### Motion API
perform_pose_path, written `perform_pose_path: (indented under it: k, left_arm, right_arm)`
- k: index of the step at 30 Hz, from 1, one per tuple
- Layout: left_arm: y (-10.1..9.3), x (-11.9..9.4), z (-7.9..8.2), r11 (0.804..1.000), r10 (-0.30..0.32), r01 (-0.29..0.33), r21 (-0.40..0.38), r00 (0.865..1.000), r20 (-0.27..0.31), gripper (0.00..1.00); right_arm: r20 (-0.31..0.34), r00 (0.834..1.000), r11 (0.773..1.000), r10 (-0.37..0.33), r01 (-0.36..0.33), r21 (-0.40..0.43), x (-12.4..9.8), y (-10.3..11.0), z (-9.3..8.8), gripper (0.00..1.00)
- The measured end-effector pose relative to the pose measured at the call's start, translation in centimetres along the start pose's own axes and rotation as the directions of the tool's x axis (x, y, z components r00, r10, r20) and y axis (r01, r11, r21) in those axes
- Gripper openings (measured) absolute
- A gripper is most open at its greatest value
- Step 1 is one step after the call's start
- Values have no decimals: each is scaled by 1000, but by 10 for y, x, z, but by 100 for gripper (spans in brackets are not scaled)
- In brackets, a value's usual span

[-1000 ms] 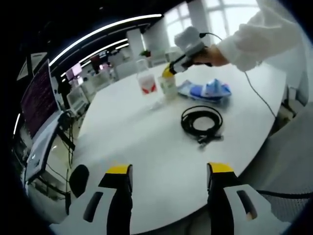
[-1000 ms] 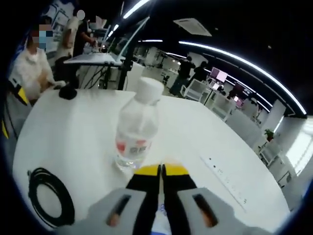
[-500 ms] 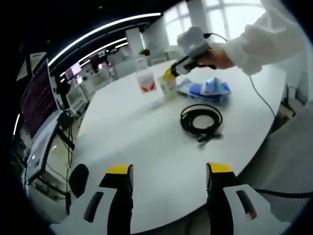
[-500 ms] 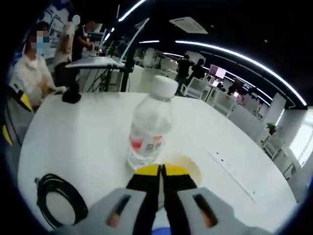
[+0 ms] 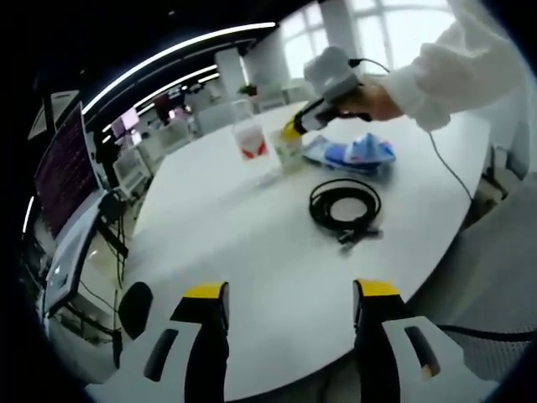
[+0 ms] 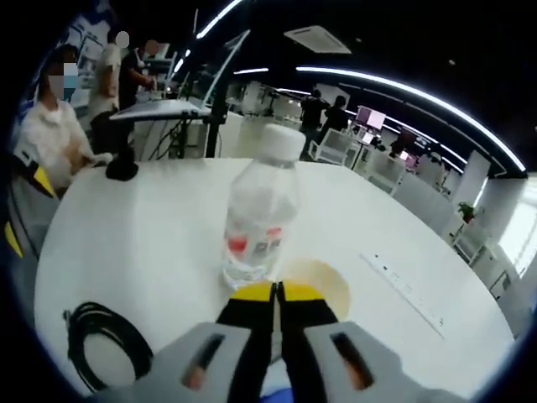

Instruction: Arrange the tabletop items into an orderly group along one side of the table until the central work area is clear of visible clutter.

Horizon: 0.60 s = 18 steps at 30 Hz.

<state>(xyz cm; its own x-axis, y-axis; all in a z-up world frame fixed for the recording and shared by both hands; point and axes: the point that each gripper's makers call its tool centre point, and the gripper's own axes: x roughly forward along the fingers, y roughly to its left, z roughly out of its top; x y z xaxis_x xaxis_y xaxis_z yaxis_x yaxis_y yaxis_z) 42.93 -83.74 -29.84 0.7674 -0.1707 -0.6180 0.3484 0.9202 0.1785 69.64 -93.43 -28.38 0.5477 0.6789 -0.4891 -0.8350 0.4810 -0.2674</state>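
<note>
On the far side of the round white table [image 5: 252, 252], seen from the left gripper view, the right gripper [image 5: 294, 128] is clenched on the rim of a small pale cup [image 5: 288, 149]. This cup stands just beside a clear water bottle [image 5: 249, 138] with a red label. In the right gripper view the two yellow-tipped jaws are pressed together with almost no gap, and the cup rim [image 6: 323, 281] shows just past them, next to the bottle [image 6: 258, 222]. A blue and white crumpled packet [image 5: 352, 154] lies near the cup, and a coiled black cable [image 5: 344, 208] lies closer to the middle of the table.

The left gripper [image 5: 289, 294] hangs released over the near edge of the table, its jaws wide apart and holding nothing.

The cup, the bottle and the packet already make a group at one side, but the cable is still in the work area, so I judge the task as partly done.

The main risk is the bottle: it is tall, and it stands so close to the cup that a sideways pull on the cup could knock it over. The pinch on the thin rim could also slip or bend the cup.
</note>
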Motion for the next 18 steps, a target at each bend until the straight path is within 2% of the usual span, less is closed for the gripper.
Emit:
perform_pose_path:
  k: [7,18]
  left_arm:
    - [-1,0,0,1000,-3,3,3,1000,-3,55]
    - [-1,0,1,1000,-3,3,2,1000,0,56]
  right_arm:
    - [1,1000,1000,6,-6,25,1,1,1,0]
    - [8,1000,1000,-22,22,-11,0,-5,7,0]
